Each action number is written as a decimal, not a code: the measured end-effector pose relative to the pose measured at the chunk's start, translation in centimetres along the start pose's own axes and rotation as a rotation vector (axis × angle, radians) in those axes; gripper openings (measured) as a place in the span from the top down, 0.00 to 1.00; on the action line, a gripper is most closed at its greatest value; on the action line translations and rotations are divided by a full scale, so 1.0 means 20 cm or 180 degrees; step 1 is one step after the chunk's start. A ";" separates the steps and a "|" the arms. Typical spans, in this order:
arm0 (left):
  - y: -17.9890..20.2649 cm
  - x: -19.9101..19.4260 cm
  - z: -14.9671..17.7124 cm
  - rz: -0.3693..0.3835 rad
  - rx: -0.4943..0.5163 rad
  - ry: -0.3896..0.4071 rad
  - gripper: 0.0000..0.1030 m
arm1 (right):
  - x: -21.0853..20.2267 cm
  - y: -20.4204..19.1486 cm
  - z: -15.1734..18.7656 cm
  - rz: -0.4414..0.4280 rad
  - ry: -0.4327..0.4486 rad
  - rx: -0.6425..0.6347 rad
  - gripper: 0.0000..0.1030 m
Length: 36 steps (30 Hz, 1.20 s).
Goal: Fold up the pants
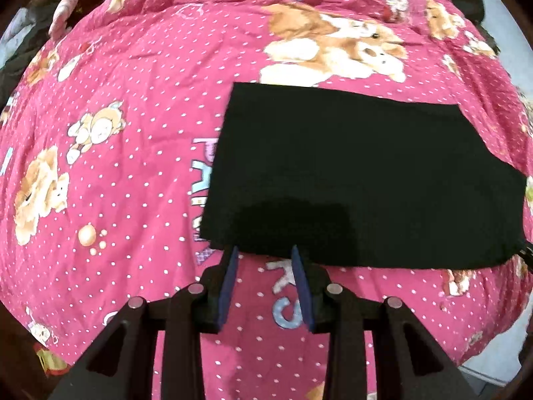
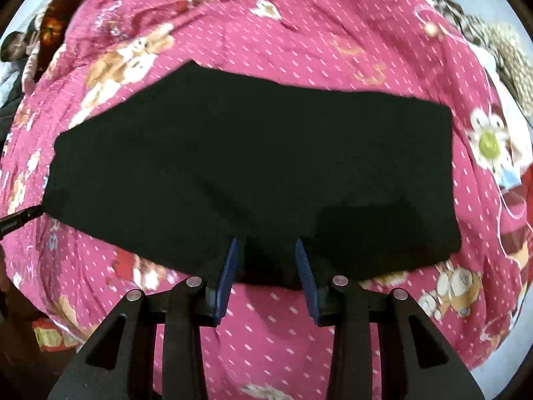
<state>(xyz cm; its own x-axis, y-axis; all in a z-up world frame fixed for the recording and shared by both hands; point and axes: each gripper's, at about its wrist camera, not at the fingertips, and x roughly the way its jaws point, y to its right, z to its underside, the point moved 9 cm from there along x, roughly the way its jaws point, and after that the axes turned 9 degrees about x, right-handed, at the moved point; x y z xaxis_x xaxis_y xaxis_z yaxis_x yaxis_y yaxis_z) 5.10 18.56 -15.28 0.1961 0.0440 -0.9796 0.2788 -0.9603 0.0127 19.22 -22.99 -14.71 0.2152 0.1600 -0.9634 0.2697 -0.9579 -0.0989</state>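
The black pants [image 1: 349, 180] lie folded flat on the pink puppy-print bedsheet [image 1: 116, 100], just ahead of both grippers; the left gripper [image 1: 265, 250] and right gripper [image 2: 266, 241] stand part-open, seemingly holding nothing

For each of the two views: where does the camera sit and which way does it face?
Left wrist: on the left gripper, looking steeply down at the pants' left end on the pink bedspread; only its own open fingers show.
Right wrist: on the right gripper, looking steeply down over the pants' near edge; own open fingers show.
Shared: pants and bedspread.
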 end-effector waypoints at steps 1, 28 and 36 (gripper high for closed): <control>0.04 0.00 -0.01 0.0020 0.0023 -0.0006 0.65 | 0.03 -0.02 0.01 -0.0002 -0.0027 0.0013 0.63; 0.21 -0.36 -0.08 0.0239 0.0144 0.0524 0.62 | -0.21 -0.42 0.21 -0.0102 0.0029 -0.0165 0.62; 0.20 -0.34 -0.05 0.0283 0.0179 0.0507 0.58 | -0.29 -0.57 0.20 -0.0238 0.0082 -0.0367 0.39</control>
<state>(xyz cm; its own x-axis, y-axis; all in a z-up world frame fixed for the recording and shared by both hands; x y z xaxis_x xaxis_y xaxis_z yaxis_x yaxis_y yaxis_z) 5.79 14.62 -8.34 0.3652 -0.0030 -0.9309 0.2015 -0.9760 0.0822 11.07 -14.07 -8.93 0.2142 0.2374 -0.9475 0.3915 -0.9096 -0.1394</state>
